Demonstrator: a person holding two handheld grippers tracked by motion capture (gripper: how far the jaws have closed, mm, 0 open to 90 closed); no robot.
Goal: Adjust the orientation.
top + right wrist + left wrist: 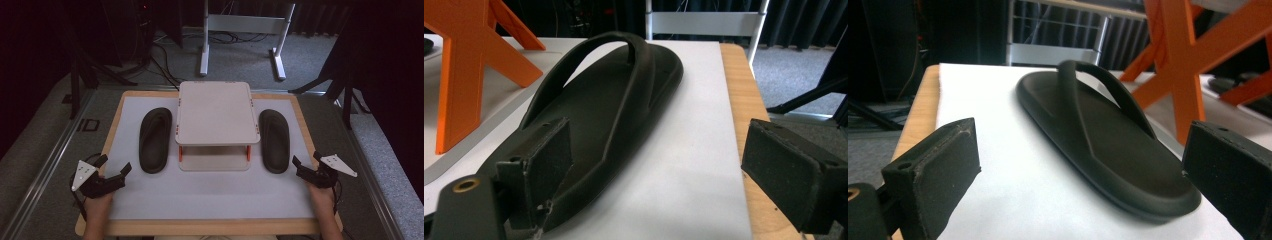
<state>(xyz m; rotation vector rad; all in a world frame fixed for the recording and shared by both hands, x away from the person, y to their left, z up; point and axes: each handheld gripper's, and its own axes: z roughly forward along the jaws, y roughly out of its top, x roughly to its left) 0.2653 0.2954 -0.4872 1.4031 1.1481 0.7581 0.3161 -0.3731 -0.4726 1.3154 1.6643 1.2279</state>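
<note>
Left of the frame, the left gripper (114,168) sits low by the board's near corner, jaws spread wide and nothing between them. The hand (97,207) behind it is cut off at the bottom edge. In the left gripper view both black jaws are clipped by the frame, and the left sandal (1108,145) lies just ahead of them on the white sheet, its far end half hidden behind its own strap.

Centre now: a small white rack (217,112) stands on the mat (210,192), and its top shelf hides most of the lower one. Of the orange legs (180,152) only short bits show at the front corners in the high view; how many legs there are in all I can't tell.

Over to the right, the right sandal (274,141) lies flat beside the rack, apart from it. The right gripper (305,160) hovers just below that sandal's near end, jaws spread, gripping nothing; in the right gripper view the left jaw covers the sandal's heel, so whether it touches is unclear.

Count: two sandals, one either side of the rack; two grippers; one rack.

The mat is pale and plain, set on a wooden board (112,132). Beyond lie grey carpet, cables, a white metal stand (245,30) cut off at the top, and dark curtains that swallow the corners.
</note>
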